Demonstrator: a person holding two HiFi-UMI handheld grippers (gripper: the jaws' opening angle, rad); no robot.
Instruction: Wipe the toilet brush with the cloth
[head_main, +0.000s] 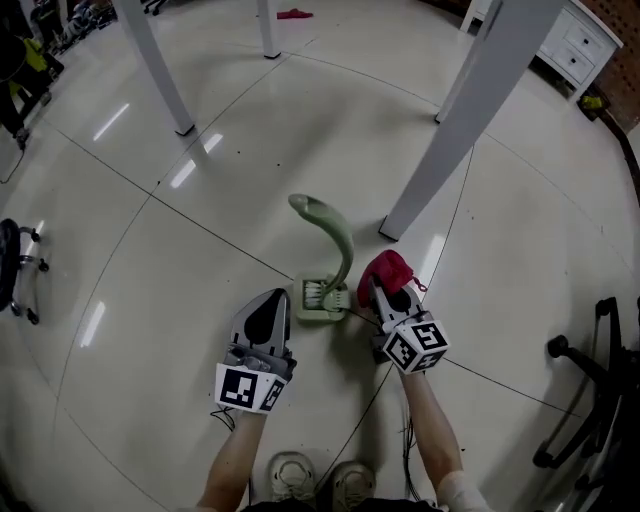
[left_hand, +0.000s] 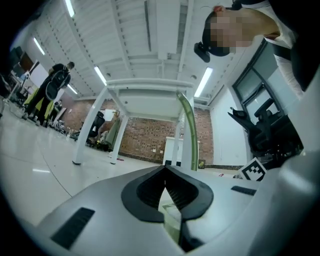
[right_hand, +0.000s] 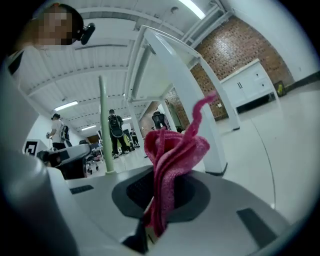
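My left gripper (head_main: 268, 300) has its jaws pressed together on nothing. My right gripper (head_main: 381, 296) is clamped on a crumpled pink-red fabric cloth (head_main: 388, 268). Between them, the pale green, curved-handled plastic toilet brush (head_main: 337, 240) stands on the glossy white tiled floor (head_main: 150, 250).

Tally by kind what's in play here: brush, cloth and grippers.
Toilet brush: 1
Cloth: 1
Hand-held grippers: 2, the left hand-held gripper and the right hand-held gripper
Total: 4
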